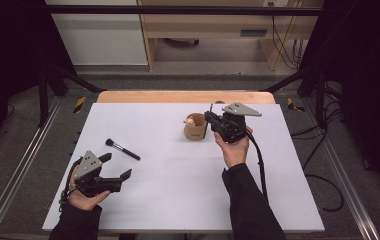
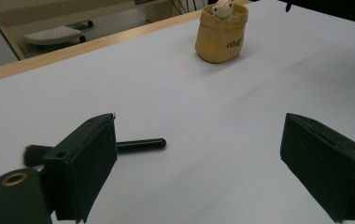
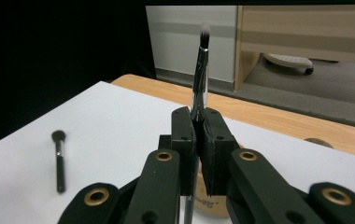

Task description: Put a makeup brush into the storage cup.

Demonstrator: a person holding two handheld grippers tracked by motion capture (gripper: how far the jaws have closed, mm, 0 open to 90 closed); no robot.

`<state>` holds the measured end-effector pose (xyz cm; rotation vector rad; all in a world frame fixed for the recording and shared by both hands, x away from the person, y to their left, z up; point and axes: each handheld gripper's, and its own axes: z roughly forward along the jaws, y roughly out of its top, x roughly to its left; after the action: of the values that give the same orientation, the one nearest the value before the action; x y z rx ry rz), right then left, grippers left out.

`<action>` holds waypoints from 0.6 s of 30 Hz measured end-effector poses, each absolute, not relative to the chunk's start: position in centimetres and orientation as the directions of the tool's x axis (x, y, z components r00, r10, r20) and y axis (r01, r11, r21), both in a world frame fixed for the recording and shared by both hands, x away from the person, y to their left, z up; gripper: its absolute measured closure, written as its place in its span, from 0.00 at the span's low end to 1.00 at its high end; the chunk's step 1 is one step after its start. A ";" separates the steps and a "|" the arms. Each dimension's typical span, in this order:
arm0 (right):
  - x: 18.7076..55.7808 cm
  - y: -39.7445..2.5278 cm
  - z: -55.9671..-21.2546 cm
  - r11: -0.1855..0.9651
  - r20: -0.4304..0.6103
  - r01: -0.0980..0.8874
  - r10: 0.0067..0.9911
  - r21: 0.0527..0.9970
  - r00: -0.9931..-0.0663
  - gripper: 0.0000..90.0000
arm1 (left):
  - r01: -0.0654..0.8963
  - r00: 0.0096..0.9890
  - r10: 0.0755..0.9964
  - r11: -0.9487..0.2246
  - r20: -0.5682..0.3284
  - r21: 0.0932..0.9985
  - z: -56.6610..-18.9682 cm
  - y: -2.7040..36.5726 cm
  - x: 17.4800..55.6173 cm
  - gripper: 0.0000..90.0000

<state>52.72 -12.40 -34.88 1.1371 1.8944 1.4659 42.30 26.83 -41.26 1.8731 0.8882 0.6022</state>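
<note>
Clamping a thin brush (image 3: pixel 200 79) between its closed jaws, the right gripper (image 1: pixel 211 119) sits just beside the cup (image 1: pixel 195 127) near the far middle of the table (image 1: pixel 178 200). In the right gripper view the brush stands upright, its silver ferrule and pale tip rising above the jaws while its dark handle runs down below them, in front of the tan cup (image 3: pixel 213 207). Whether the handle's lower end touches the cup or only hangs near it is hard to tell, since the jaws cover that spot. In the high view the brush shows as a thin dark line at the gripper's front, just to the right of the cup's rim.

The left gripper (image 1: pixel 115 167) rests low at the near left of the table with its jaws spread wide and nothing between them. A second brush (image 1: pixel 122 149), black-handled with a dark bushy head, lies flat on the white sheet just beyond it, well apart from the cup. In the left gripper view this flat brush (image 2: pixel 140 144) lies partly behind the left jaw, its handle pointing right, and the cup (image 2: pixel 222 35) stands far off with a small pale figure (image 2: pixel 222 8) poking out of its top.
</note>
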 end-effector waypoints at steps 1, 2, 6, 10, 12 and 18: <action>52.9 -12.3 -34.8 0.081 0.105 0.315 0.840 0.946 -0.532 0.95 | 0.323 0.616 0.787 -0.291 0.034 0.901 -41.3 26.8 42.3 0.11; 53.1 -12.3 -34.7 0.082 0.101 0.312 0.842 0.947 -0.530 0.95 | 0.323 0.615 0.788 -0.290 0.033 0.901 -41.3 26.9 42.3 0.11; 53.8 -11.9 -34.3 0.089 0.083 0.298 0.850 0.950 -0.520 0.95 | 0.326 0.616 0.787 -0.287 0.028 0.901 -41.2 26.9 42.3 0.11; 54.5 -11.7 -34.0 0.092 0.073 0.293 0.858 0.952 -0.508 0.95 | 0.324 0.619 0.785 -0.290 0.030 0.900 -41.2 26.8 42.3 0.11; 54.8 -11.6 -33.9 0.091 0.073 0.295 0.863 0.951 -0.500 0.95 | 0.323 0.620 0.784 -0.291 0.031 0.900 -41.2 26.8 42.3 0.11; 56.2 -11.4 -33.8 0.079 0.073 0.289 0.876 0.954 -0.478 0.95 | 0.322 0.622 0.782 -0.292 0.032 0.900 -41.1 26.8 42.2 0.11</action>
<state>56.17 -11.37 -33.81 1.1499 1.8231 1.4124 42.21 26.76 -41.15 1.8749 0.8815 0.5951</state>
